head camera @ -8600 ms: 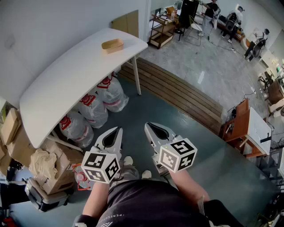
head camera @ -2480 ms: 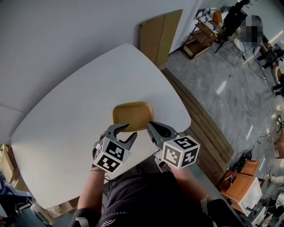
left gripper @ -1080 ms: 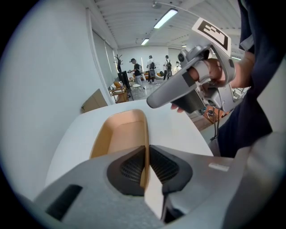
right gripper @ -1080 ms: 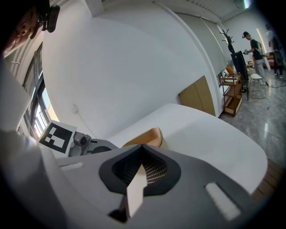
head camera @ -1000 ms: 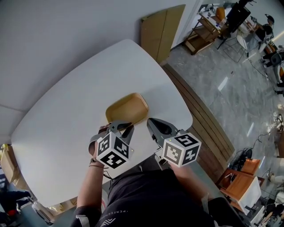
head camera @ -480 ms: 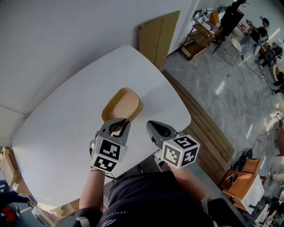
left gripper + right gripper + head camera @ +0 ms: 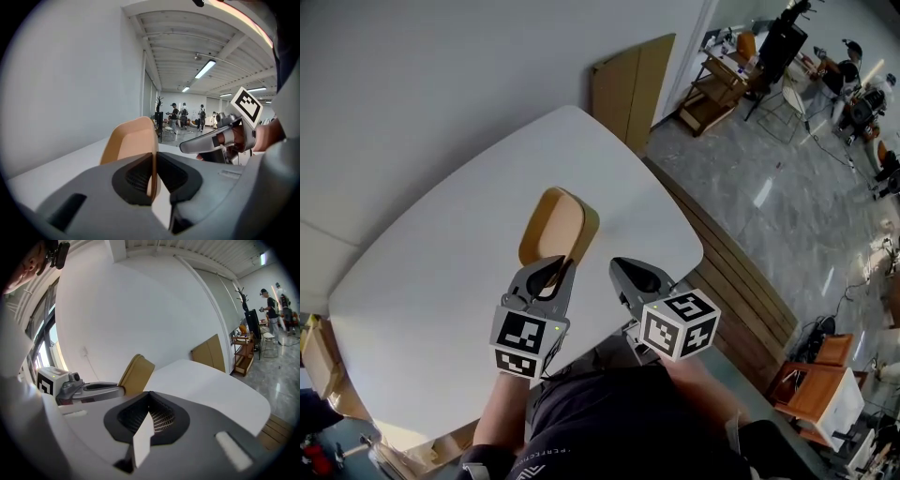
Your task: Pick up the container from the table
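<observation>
The tan container [image 7: 553,225] is a shallow oval tray, lifted above the white table [image 7: 431,272] and tipped up on its side. My left gripper [image 7: 554,273] is shut on its near rim. In the left gripper view the rim [image 7: 132,145] stands upright, pinched between the dark pads of the left gripper [image 7: 153,161]. My right gripper [image 7: 624,269] hovers just right of it, shut and empty. The right gripper view shows the right gripper [image 7: 149,397] with the container [image 7: 136,373] and the left gripper [image 7: 92,390] to its left.
The table's rounded edge [image 7: 689,253] lies right of the grippers, with wooden floor slats [image 7: 741,281] below it. A brown board [image 7: 630,80] leans on the wall behind the table. A shelf [image 7: 712,89] and several people stand far off.
The left gripper rose and rolled, lifting the container off the table and turning it from flat onto its side. The right gripper moved only slightly.
</observation>
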### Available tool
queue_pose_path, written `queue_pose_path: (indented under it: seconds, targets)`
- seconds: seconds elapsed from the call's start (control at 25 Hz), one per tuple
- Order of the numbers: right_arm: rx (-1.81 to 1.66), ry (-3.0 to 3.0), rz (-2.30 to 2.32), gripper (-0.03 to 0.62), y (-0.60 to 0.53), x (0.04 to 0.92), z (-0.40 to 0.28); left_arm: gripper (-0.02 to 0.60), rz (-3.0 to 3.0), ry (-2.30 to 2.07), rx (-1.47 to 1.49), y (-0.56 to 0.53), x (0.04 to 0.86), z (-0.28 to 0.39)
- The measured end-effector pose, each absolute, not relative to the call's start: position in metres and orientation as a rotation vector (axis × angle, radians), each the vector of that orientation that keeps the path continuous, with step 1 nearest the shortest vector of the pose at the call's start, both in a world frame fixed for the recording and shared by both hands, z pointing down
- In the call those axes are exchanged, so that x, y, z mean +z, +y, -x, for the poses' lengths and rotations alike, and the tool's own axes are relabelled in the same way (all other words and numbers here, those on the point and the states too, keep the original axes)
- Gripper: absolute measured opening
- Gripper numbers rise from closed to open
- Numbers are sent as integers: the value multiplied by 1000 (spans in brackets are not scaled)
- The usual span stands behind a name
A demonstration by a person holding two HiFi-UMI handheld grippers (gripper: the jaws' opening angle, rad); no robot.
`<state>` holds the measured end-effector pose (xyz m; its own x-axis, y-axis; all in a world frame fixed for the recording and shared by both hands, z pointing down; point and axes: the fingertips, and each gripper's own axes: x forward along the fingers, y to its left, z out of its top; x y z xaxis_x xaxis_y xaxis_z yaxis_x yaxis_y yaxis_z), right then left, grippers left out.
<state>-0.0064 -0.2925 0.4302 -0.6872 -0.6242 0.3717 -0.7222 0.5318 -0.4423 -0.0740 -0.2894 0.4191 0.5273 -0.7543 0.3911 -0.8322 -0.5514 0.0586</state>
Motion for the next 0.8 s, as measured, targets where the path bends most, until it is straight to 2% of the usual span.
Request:
queue_pose_path:
  seconds: [0.32,0.8]
  targets:
    - [779,-2628,-1158,2,-283,424,13,32,-2499,-1375,364,-278,419,85]
    - [710,-2651,-1179,0,-278,413,7,32,-2486,-1357,363,-275,420,83]
